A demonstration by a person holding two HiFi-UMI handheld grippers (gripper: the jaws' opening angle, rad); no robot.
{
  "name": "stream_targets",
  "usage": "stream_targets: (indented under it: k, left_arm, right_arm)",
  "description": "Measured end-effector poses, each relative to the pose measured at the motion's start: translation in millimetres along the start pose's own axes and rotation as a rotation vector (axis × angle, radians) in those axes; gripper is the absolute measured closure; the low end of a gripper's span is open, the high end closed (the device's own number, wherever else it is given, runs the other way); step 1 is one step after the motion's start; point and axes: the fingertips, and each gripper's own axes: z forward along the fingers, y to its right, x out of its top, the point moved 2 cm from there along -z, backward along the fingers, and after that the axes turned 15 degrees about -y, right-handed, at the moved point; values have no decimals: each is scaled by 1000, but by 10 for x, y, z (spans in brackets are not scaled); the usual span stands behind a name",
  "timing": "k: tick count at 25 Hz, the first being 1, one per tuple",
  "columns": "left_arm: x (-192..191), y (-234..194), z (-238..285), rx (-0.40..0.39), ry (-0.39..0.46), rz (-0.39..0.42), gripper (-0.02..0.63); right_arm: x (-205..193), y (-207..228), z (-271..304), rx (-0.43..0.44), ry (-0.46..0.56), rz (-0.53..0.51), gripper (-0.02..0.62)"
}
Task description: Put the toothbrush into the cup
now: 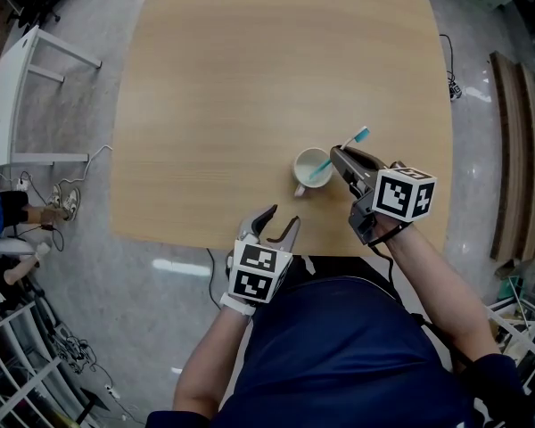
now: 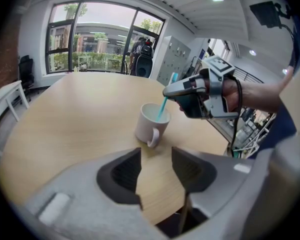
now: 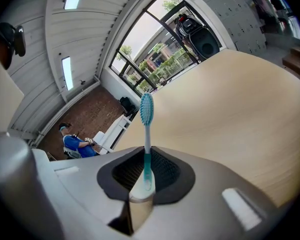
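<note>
A white mug (image 1: 310, 168) stands on the wooden table (image 1: 250, 87) near its front edge, handle toward me. My right gripper (image 1: 341, 160) is shut on a teal toothbrush (image 1: 343, 152) just right of the mug. The brush is tilted, bristles up and handle end down inside the mug's mouth. From the left gripper view, the toothbrush (image 2: 165, 100) slants from the right gripper (image 2: 176, 90) into the mug (image 2: 151, 123). The right gripper view shows the toothbrush (image 3: 147, 129) upright between the pads (image 3: 124, 171). My left gripper (image 1: 277, 225) hovers at the table's front edge, open with nothing in it (image 2: 155, 170).
The table's front edge (image 1: 205, 246) lies just under my left gripper. A white rack (image 1: 22, 87) stands on the floor to the left and wooden boards (image 1: 515, 150) lie to the right. A person in blue (image 3: 75, 145) sits far off by a brick wall.
</note>
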Motion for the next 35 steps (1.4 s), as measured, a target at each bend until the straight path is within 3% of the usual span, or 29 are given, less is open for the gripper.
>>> stream_targets:
  k: [20, 24, 35]
  left_arm:
    - [109, -22, -69, -36, 24, -49, 414]
    - [70, 10, -38, -42, 12, -45, 414]
    - [71, 40, -38, -41, 12, -37, 414]
  right_arm:
    - [-179, -90, 188, -84, -102, -206, 542]
    - [-196, -103, 189, -67, -108, -205, 495]
    - [-177, -87, 139, -61, -91, -177, 495]
